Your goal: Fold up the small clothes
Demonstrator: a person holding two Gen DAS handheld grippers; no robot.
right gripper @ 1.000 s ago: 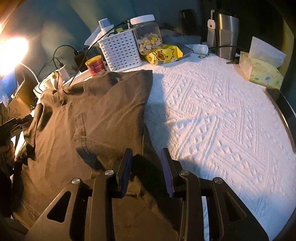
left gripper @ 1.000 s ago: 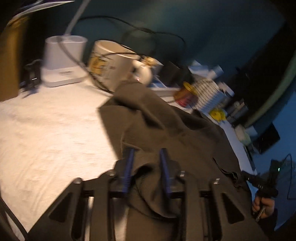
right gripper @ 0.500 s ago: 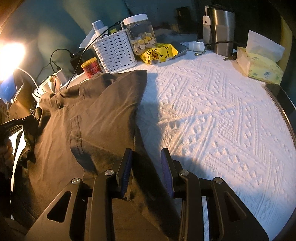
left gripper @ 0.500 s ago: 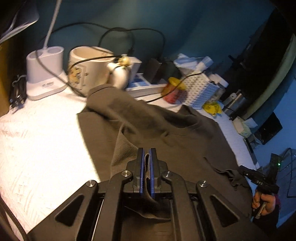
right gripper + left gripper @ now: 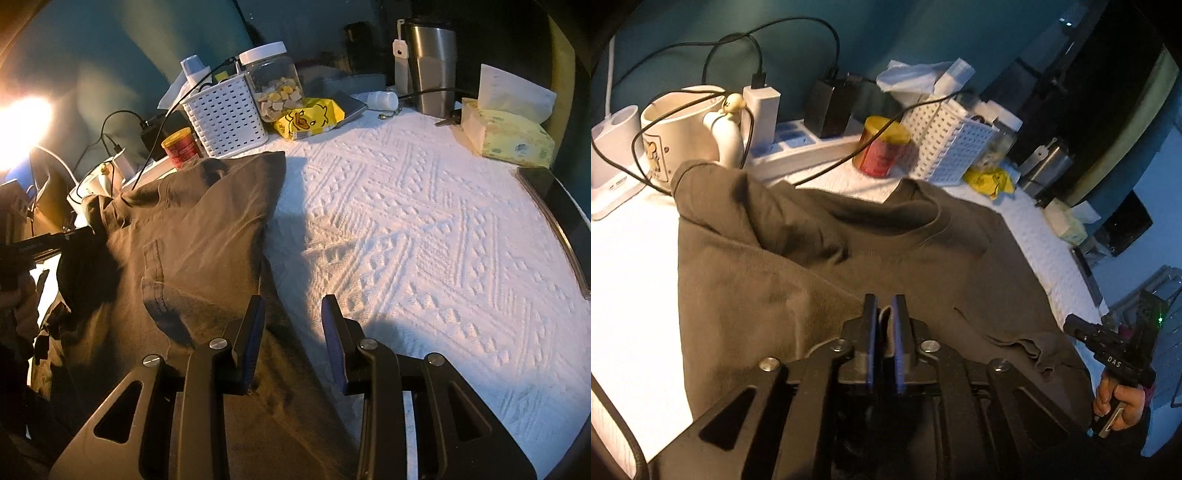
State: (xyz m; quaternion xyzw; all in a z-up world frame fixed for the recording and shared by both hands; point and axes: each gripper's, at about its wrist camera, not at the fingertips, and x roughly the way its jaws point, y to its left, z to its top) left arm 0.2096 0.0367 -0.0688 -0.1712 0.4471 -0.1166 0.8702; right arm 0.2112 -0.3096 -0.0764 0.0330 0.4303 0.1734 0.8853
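A dark olive shirt (image 5: 886, 251) lies on a white textured table cover (image 5: 424, 240), collar toward the clutter at the back. My left gripper (image 5: 884, 314) sits low over the shirt's middle with a fold of the cloth pinched between its blue pads. Its jaws are starting to open and the fold still fills the narrow gap. The shirt (image 5: 192, 229) shows a chest pocket in the right wrist view. My right gripper (image 5: 293, 314) stands open over the shirt's right edge, one finger above cloth, the other above bare cover, with nothing held.
Along the back stand a mug (image 5: 676, 136), a power strip (image 5: 812, 147) with cables, a red can (image 5: 882, 151), a white basket (image 5: 949, 147), a snack jar (image 5: 273, 85), a steel tumbler (image 5: 428, 66) and a tissue box (image 5: 509, 136). A dark flat device (image 5: 561, 214) lies at the right rim.
The left gripper closed on a fold of the shirt and carried it rightward over the shirt's body; its jaws now stand slightly wider. The right gripper stayed put, open.
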